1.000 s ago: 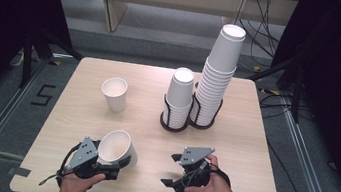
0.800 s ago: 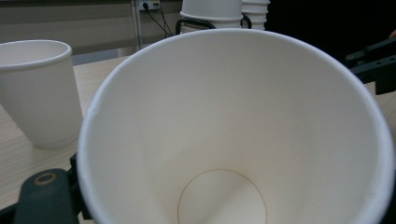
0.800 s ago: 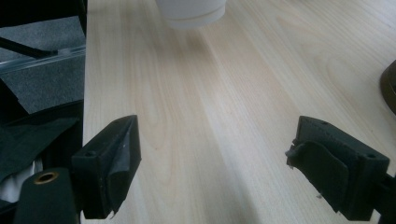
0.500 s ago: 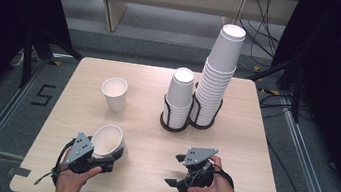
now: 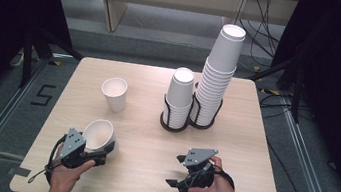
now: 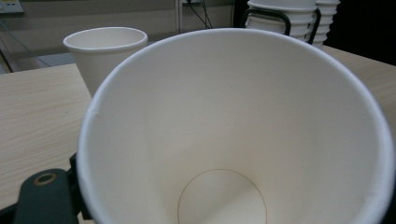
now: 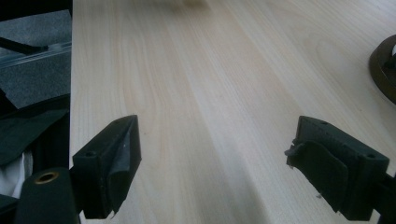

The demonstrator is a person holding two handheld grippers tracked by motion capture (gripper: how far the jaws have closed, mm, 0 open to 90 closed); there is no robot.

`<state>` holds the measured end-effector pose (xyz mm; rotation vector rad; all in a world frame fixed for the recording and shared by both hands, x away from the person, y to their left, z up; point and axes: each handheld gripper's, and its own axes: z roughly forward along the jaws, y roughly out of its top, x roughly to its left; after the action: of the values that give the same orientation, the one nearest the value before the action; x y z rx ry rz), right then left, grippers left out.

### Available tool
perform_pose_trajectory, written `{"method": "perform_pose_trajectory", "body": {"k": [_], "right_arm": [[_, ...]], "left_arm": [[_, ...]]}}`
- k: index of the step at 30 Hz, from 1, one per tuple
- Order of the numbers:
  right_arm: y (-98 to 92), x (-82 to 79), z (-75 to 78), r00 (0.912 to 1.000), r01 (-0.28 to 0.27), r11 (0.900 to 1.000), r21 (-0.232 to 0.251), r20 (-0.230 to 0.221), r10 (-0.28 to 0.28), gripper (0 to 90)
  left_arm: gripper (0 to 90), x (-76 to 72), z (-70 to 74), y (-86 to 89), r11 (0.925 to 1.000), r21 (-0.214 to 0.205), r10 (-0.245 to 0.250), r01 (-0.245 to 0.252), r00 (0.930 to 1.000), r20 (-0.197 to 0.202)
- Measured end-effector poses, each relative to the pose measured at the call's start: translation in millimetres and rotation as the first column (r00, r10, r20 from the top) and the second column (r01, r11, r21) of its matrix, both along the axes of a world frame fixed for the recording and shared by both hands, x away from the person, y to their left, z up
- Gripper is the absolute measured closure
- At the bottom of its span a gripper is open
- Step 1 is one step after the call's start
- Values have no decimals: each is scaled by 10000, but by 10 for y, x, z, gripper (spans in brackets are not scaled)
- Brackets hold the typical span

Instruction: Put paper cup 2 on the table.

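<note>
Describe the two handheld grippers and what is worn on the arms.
Both the left gripper and right gripper are black, each topped by a grey three-cornered plate with dark dots. A black cable trails from each. The right gripper's jaws are blocky, with worn black pads. The forearms are bare, with no sleeves in sight.

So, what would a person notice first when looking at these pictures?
Probably the tall stack of white paper cups in a black wire holder at the far right of the table. Next, the tilted paper cup gripped by the left tool near the front edge, behind it a single upright cup.
</note>
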<state>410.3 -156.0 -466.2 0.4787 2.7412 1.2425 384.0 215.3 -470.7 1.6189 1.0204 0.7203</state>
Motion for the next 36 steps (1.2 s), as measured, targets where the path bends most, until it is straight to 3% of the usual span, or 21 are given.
{"method": "perform_pose_trajectory", "body": {"k": [12,18,21,25,27,29,36], "right_arm": [[-23,5,-5,10000,38,10000,13,49,-38,167],[-25,13,-14,10000,27,10000,-21,67,-27,169],[-29,15,-13,10000,33,10000,-39,-26,-33,169],[-30,21,-22,10000,52,10000,-40,-38,-52,170],[-30,27,-28,10000,44,10000,-33,5,-44,170],[-32,23,-28,10000,40,9999,-120,5,-40,171],[-25,27,-37,10000,-10,9999,-168,-34,9,171]], "left_arm": [[153,251,-6,161,9976,241,652,-652,9979,-17],[153,428,-13,243,9929,468,1098,-1095,9940,-23],[153,536,-24,280,9894,676,1300,-1285,9914,-181],[153,672,-34,332,9853,444,1668,-1652,9854,-345],[153,749,-37,346,9818,698,1807,-1765,9818,-593],[153,812,-44,374,9770,757,2041,-1995,9772,-579],[152,974,-53,447,9706,866,2307,-2246,9707,-679]]}}
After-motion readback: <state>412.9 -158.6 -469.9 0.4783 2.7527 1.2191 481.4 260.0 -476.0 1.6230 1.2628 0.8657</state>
